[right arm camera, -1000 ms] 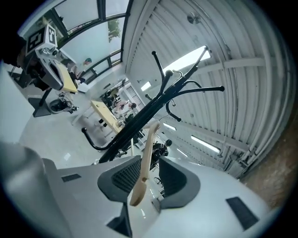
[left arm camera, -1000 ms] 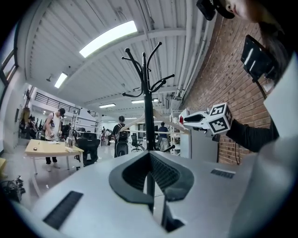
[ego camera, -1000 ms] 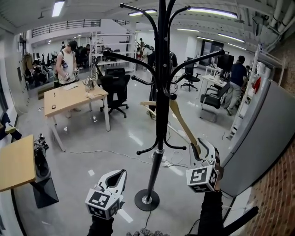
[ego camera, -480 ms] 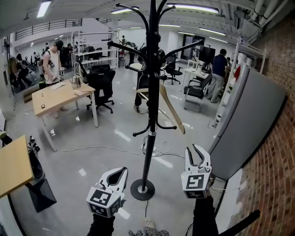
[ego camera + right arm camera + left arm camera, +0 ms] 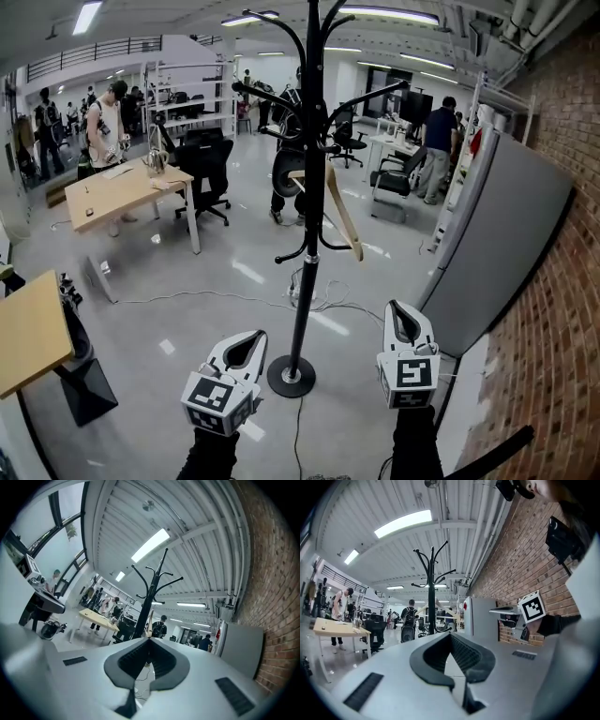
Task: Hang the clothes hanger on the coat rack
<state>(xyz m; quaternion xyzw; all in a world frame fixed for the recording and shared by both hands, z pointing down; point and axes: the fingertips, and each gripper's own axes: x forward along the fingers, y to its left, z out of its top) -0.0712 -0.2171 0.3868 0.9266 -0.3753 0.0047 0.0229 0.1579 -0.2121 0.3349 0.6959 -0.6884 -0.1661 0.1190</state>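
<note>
The black coat rack (image 5: 310, 234) stands on a round base (image 5: 292, 375) right in front of me. A pale wooden clothes hanger (image 5: 342, 214) hangs from one of its mid-height arms, to the right of the pole, tilted down to the right. My left gripper (image 5: 251, 336) is shut and empty, low and left of the pole. To the right of the pole my right gripper (image 5: 398, 307) is also shut and empty, well below the hanger and apart from it. The rack (image 5: 431, 592) and hanger (image 5: 424, 609) show small and far in the left gripper view, and again in the right gripper view as rack (image 5: 146, 599) and hanger (image 5: 150, 623).
A grey cabinet (image 5: 506, 244) and a brick wall (image 5: 562, 309) close off the right side. A wooden desk (image 5: 122, 192) with a black chair (image 5: 208, 173) stands at the back left, another desk (image 5: 28, 333) at the near left. People stand further back. Cables (image 5: 225, 298) lie on the floor.
My right gripper let go of the hanger's lower end, dropped away and shut. The hanger now hangs free on the rack. The left gripper barely moved.
</note>
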